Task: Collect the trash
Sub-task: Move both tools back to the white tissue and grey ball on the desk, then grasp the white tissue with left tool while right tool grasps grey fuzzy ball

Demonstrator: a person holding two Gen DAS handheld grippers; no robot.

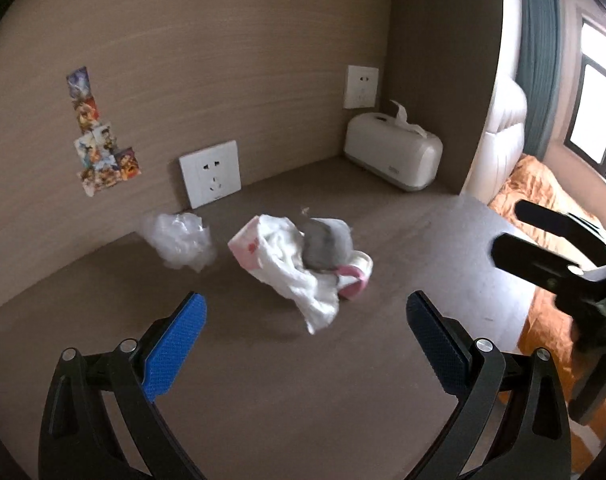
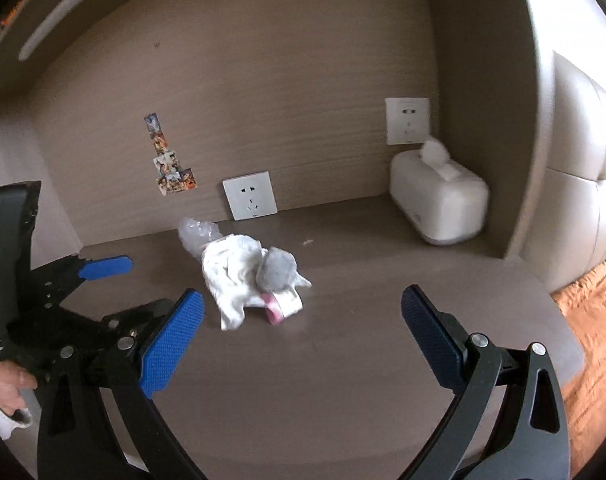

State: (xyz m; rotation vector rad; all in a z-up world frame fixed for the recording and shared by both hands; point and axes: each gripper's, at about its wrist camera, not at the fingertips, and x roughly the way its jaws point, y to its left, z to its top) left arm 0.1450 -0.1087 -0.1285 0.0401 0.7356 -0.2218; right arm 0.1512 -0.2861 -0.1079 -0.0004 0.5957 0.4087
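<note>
A heap of trash lies mid-desk: a crumpled white tissue with pink print, a grey wad on top, and a pink-and-white tape roll under it. A crumpled clear plastic wrap lies to its left by the wall. My left gripper is open and empty, just short of the heap; it also shows in the right wrist view. My right gripper is open and empty, in front of the heap.
A white tissue box stands in the back right corner. Wall sockets and stickers are on the back panel. The brown desk ends at right, with orange bedding beyond.
</note>
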